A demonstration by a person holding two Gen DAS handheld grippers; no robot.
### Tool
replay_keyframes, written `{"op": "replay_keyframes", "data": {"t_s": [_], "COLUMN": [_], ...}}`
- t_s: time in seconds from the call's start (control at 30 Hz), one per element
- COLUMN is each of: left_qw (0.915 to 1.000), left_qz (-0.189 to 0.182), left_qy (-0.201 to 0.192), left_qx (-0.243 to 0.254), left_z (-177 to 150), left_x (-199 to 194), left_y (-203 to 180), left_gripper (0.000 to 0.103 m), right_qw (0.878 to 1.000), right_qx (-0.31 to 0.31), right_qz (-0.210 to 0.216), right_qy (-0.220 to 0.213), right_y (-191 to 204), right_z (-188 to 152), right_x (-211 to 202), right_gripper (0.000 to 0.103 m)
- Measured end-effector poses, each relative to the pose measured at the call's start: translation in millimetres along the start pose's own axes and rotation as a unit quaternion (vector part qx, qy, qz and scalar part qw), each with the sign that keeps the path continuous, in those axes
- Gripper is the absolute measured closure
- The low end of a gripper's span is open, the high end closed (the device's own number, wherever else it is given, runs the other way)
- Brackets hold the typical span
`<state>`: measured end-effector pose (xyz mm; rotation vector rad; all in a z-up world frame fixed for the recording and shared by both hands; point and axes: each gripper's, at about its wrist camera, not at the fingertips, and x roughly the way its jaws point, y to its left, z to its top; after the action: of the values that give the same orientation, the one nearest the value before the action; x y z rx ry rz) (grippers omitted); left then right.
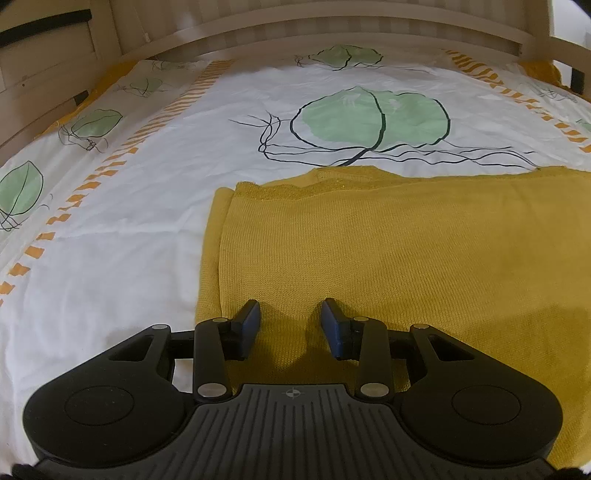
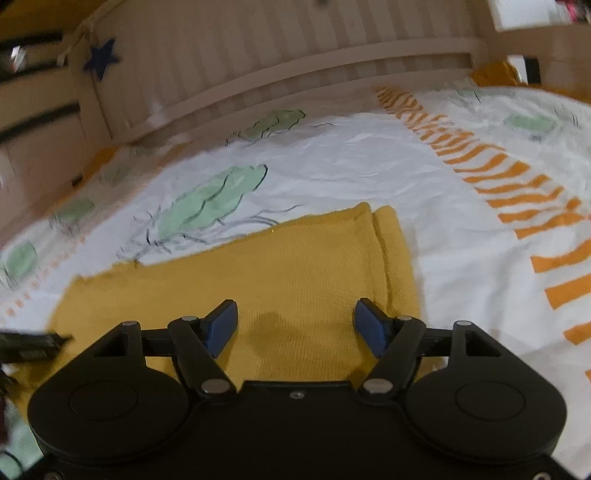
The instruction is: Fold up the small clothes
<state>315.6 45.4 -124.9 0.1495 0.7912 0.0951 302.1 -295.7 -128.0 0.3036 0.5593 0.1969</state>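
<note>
Garment: a mustard-yellow knitted piece [image 1: 388, 258] lies flat on the bed, folded over itself, so that a second layer shows as a narrow strip along its left edge in the left wrist view and along its right edge in the right wrist view [image 2: 295, 266].
Place: it rests on a white bedsheet [image 1: 122, 258] printed with green leaves, thin dark stems and bands of orange dashes; the far edge of the garment reaches the stems of the large leaf print.
Left gripper [image 1: 290, 325]: it hovers low over the near left part of the garment, its jaws partly apart, with bare knit showing in the gap and no cloth pinched; its blue fingertips [image 1: 252, 320] cast soft shadows on the fabric.
Right gripper [image 2: 295, 326]: it stands over the near right part of the garment, its jaws spread wider than the left one's, and nothing is caught between them; a small dark crease or shadow lies on the knit in the gap.
Surroundings: a pale wooden slatted bed frame [image 1: 332, 33] curves round the far side of the mattress, and a dark blue star [image 2: 101, 57] hangs on it in the right wrist view.
Sharpness: the right wrist view is blurred, mostly toward its left side.
</note>
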Motion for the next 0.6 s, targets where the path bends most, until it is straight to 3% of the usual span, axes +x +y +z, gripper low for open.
{"op": "replay_keyframes", "data": {"t_s": [0.2, 0.43, 0.6], "left_qw": [1.0000, 0.9999, 0.9998], "left_qz": [0.000, 0.002, 0.000], "left_qy": [0.002, 0.010, 0.020], "left_qx": [-0.003, 0.004, 0.008], "left_z": [0, 3, 8], "left_x": [0, 0, 0], "left_y": [1, -1, -1], "left_gripper": [0.067, 0.067, 0.068], "right_qw": [0.995, 0.981, 0.980], "right_qx": [0.094, 0.193, 0.193], "right_qz": [0.004, 0.033, 0.043], "right_qy": [-0.022, 0.018, 0.026], "right_y": [-30, -68, -70], "right_z": [8, 6, 4], "right_x": [-16, -16, -12], "right_gripper": [0.026, 0.026, 0.025]}}
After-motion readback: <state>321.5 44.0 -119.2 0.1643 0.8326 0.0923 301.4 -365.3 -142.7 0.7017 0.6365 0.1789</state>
